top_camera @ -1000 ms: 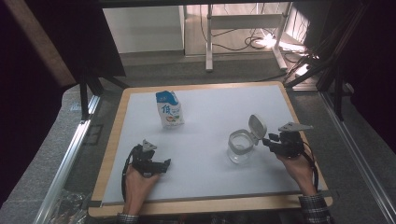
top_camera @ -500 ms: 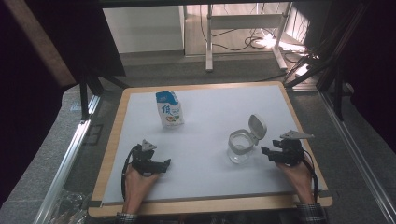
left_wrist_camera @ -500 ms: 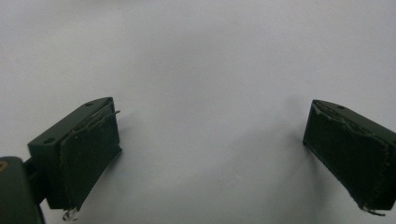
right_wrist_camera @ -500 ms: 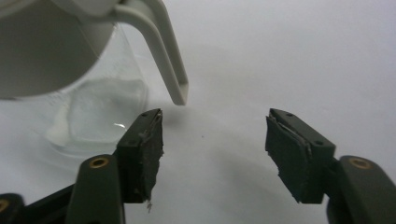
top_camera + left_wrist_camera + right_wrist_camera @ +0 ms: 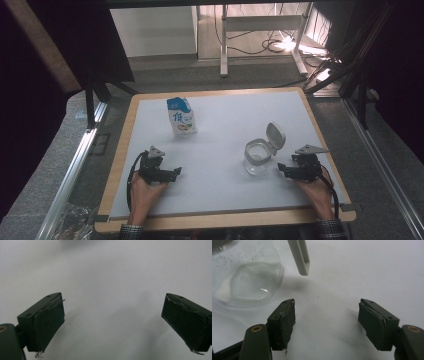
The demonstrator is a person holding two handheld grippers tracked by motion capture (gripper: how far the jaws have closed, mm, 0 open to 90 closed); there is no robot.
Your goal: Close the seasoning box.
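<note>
- Right gripper (image 5: pixel 283 168) rests low over the white table (image 5: pixel 225 190) at its right side, held in the person's right hand (image 5: pixel 314 192). Its jaws have just been opening and now stand well apart with nothing between them; the right gripper view (image 5: pixel 325 322) shows bare table surface in the gap.
- Glass jar (image 5: pixel 257 157) stands upright just to the left of this gripper in the high view, near but not touching the jaw tips. In the right gripper view the jar (image 5: pixel 249 277) sits ahead and to the left of the jaw line, not on it.
- Lid (image 5: pixel 275 135) is hinged open and stands tilted up behind the jar mouth, on the side towards the right gripper (its pale edge (image 5: pixel 299 256) hangs down into the right gripper view, ahead of the left-hand jaw).
- Left gripper (image 5: pixel 175 172) lies at the left of the table, well apart from the jar, jaws wide and holding nothing (image 5: pixel 112 322).
- Milk carton (image 5: pixel 181 116) stands upright towards the far left of the table, nearer the left gripper than the right.
- Governing relation: the jar lies leftward of the right gripper, and the right hand is clearly the nearer one. Any move on the jar or lid would likely call for the right gripper to shift left, since the open jaws currently straddle empty table beside the jar.
</note>
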